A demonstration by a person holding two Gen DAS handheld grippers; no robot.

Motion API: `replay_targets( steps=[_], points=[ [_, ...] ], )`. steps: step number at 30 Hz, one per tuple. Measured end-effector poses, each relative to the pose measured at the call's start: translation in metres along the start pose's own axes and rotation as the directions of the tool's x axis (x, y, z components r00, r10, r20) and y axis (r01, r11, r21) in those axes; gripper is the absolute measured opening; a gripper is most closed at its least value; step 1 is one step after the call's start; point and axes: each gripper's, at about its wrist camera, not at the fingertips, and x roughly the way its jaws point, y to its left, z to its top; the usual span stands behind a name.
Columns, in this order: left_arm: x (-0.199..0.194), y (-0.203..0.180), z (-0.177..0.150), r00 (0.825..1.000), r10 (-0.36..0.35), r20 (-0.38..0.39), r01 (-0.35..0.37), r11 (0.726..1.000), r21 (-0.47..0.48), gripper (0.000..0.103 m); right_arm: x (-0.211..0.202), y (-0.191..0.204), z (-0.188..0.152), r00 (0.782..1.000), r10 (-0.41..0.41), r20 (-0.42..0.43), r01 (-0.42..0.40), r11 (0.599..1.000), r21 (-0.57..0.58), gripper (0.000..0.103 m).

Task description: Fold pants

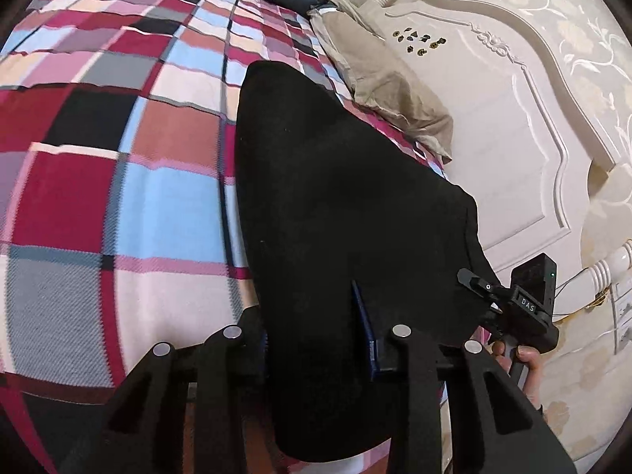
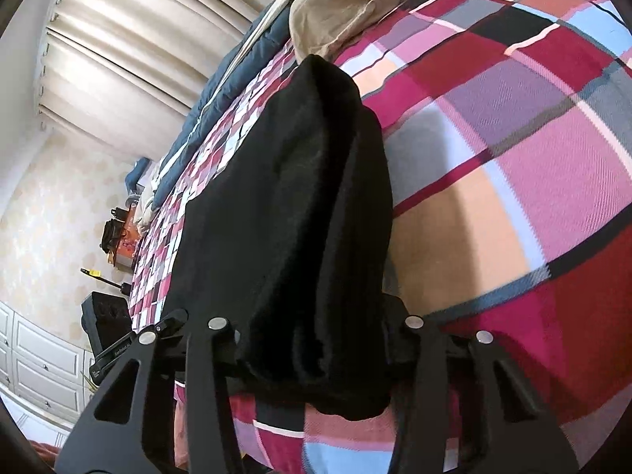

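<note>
**Both tongs pinch one end of the pants, length running away across the bed**

The black pants (image 1: 335,205) lie on the plaid bed (image 1: 118,197), long axis stretching away from the left tongs (image 1: 316,335) and right tongs (image 2: 312,328). Each pair pinches cloth at the near end. Open bedspread lies ahead; a beige pillow (image 1: 395,94) sits beyond the far end

A plaid blanket (image 1: 118,181) covers the bed. A tan pillow (image 1: 395,91) lies ahead, against the white carved headboard (image 1: 513,138). A blue quilt (image 2: 245,67) runs along the far edge, curtains (image 2: 130,39) beyond. White drawers (image 2: 39,367) stand low at left.
</note>
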Motion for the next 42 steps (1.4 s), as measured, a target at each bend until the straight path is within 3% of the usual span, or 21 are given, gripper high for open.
replay_targets(
  steps=[31, 36, 42],
  points=[
    [-0.115, 0.094, -0.029, 0.987, 0.094, 0.131, -0.079, 0.991, -0.112, 0.035, 0.106, 0.107, -0.014, 0.981, 0.102, -0.168, -0.124, 0.984, -0.125, 0.044],
    [-0.116, 0.099, -0.032, 0.989, 0.065, 0.131, -0.051, 0.993, -0.108, 0.039, 0.105, 0.093, -0.016, 0.983, 0.091, -0.157, -0.108, 0.988, -0.107, 0.045],
    [-0.121, 0.11, -0.029, 0.992, -0.017, 0.126, 0.032, 0.993, -0.116, 0.054, 0.097, 0.08, -0.015, 0.983, 0.127, -0.133, -0.136, 0.989, -0.061, 0.06]
  ],
)
